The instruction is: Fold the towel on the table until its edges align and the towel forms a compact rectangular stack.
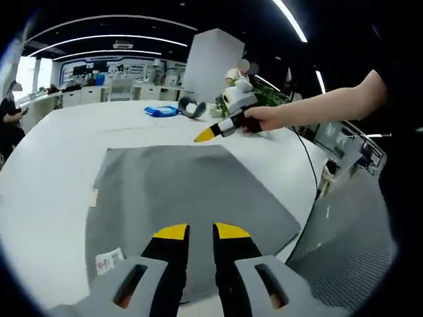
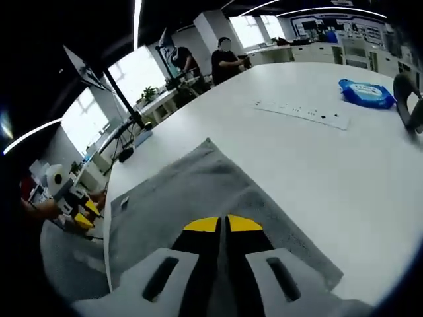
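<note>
One grey towel (image 1: pixel 185 198), spread flat at the white table's (image 1: pixel 53 191) near edge. Left gripper (image 1: pixel 200 231): jaws slightly parted above it, gripping nothing. Right gripper (image 2: pixel 222 224): jaws pressed together over the cloth, empty.

- Towel (image 1: pixel 178 191): grey cloth, matt, soft fine nap; small white paper-like label at one edge.
- Table (image 1: pixel 59 172): white, smooth, with a slight sheen under the ceiling lights.
- My left gripper (image 1: pixel 201 231): grey matt plastic body, black jaws, yellow tips, smooth.
- My right gripper (image 2: pixel 222 224): same grey plastic, yellow tips.
- Blue pack (image 2: pixel 365 93): glossy plastic wrap.
</note>
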Action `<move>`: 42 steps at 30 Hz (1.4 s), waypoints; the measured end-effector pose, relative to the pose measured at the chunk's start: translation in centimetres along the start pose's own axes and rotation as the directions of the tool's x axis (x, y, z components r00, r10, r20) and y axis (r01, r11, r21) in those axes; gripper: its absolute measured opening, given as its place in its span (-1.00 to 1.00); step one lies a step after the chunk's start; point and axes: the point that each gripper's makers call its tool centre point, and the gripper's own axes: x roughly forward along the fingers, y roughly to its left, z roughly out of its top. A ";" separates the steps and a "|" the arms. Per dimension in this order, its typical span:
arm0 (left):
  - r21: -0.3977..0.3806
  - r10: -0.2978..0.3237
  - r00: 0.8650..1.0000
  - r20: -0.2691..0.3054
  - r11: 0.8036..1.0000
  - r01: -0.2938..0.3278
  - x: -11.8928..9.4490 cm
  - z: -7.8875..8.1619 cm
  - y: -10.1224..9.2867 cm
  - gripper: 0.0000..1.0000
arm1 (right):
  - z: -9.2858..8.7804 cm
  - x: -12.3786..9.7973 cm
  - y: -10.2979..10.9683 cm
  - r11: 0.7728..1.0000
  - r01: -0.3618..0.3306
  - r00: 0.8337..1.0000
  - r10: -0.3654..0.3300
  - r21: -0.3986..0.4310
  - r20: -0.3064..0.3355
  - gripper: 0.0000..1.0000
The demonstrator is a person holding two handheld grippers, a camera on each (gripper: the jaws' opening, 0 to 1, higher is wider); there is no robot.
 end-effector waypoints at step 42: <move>0.399 -0.061 0.806 -0.589 0.845 0.355 8.3 -7.1 -10.3 -0.89 | -10.6 -3.4 -0.7 0.805 -0.025 0.810 -0.331 -0.593 -0.484 -1.00</move>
